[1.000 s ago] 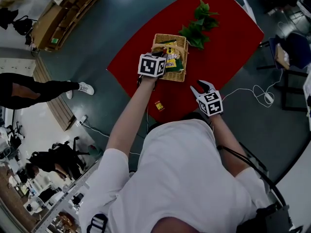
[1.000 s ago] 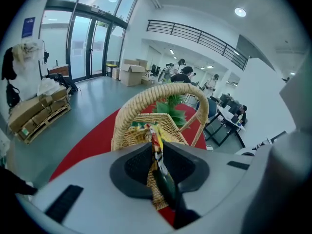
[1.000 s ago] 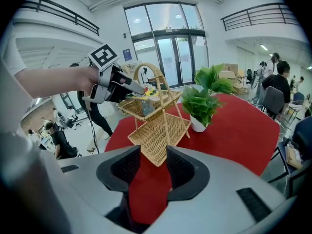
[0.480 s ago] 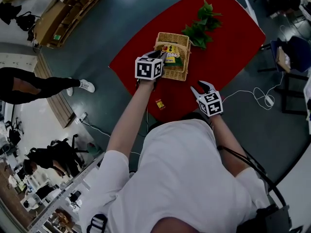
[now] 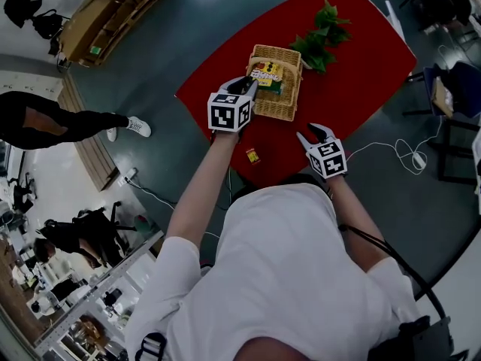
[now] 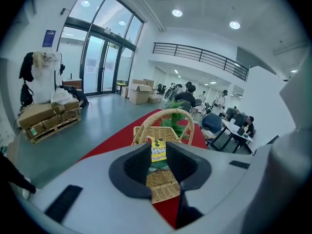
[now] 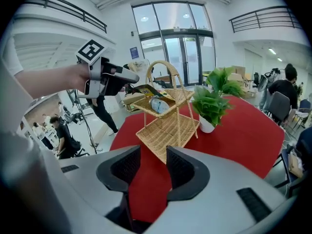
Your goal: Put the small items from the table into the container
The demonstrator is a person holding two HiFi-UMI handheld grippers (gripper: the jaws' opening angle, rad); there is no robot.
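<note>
Small items, head view: a yellow packet [image 5: 268, 75] lay in the wicker basket [image 5: 279, 108], just ahead of the left gripper [image 5: 244, 87]. One small wrapped piece [image 5: 253, 156] sat on the red table [image 5: 361, 74], back behind that gripper, toward the person.
Right gripper, head view: the right gripper [image 5: 316, 133] hung over the table's near edge, apart from the basket.
Potted plant, head view: the potted plant [image 5: 325, 36] stood beyond the basket, just beside it.
Left gripper view, jaws: apart, nothing between the pads; basket and packet straight ahead through the gap.
Right gripper view, jaws: apart and empty. The two-tier basket stood ahead, the plant right of it, and the left gripper up at left by the upper tier.
</note>
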